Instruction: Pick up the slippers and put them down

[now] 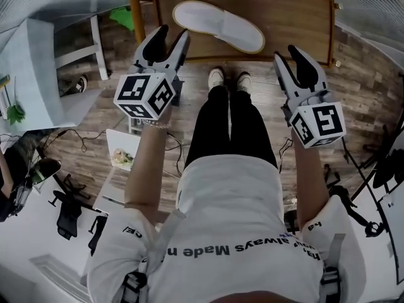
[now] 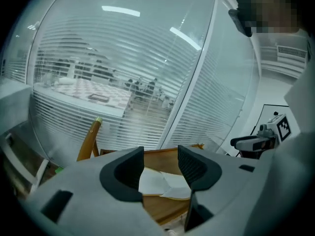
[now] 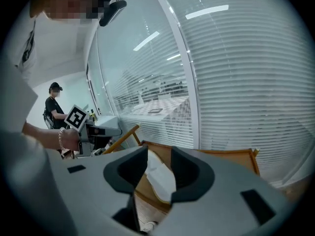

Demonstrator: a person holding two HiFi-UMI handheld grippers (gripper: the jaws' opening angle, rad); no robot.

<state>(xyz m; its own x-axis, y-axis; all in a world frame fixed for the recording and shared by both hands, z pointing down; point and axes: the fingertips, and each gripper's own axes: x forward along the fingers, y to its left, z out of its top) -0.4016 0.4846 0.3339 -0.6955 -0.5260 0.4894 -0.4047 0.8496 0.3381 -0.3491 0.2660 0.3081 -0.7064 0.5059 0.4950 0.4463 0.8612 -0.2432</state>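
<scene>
A white slipper lies flat on a low wooden tray table on the floor in front of the person's feet. My left gripper hangs above the table's near left corner, open, with nothing between its jaws. My right gripper is near the table's front right edge, also open and empty. In the left gripper view the slipper shows beyond the gap of the left gripper. The right gripper view shows the slipper past the right gripper. Neither gripper touches it.
A yellow wooden post stands at the table's left corner. A white stool and a white desk are to the left. Cables and a sheet of paper lie on the wood floor. Another person stands far off.
</scene>
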